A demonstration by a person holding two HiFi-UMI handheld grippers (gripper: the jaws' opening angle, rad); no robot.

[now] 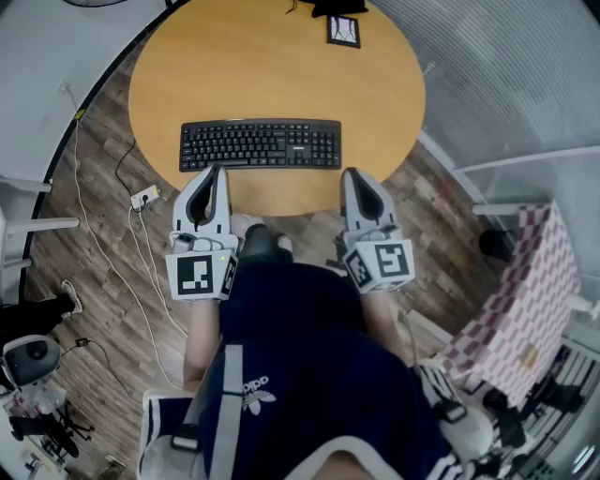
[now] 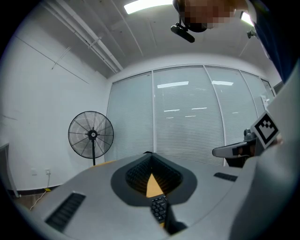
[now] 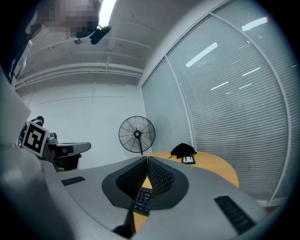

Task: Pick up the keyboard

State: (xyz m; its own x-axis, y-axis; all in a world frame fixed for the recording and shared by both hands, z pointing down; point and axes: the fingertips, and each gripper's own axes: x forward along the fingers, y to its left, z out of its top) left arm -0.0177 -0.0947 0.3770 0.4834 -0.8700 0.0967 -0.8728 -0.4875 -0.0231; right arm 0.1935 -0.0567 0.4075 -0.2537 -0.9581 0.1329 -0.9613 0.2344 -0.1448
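A black keyboard lies flat near the front edge of the round wooden table. My left gripper is shut and empty, its tips just short of the keyboard's left front edge. Just before the keyboard's right front corner, my right gripper is also shut and holds nothing. In the left gripper view the closed left gripper shows a strip of keyboard below its tips. The right gripper view shows the closed right gripper and some keys of the keyboard in the same way.
A small framed card and a black object sit at the table's far edge. A power strip with cables lies on the wooden floor at left. A checked cloth is at right. A standing fan is by the wall.
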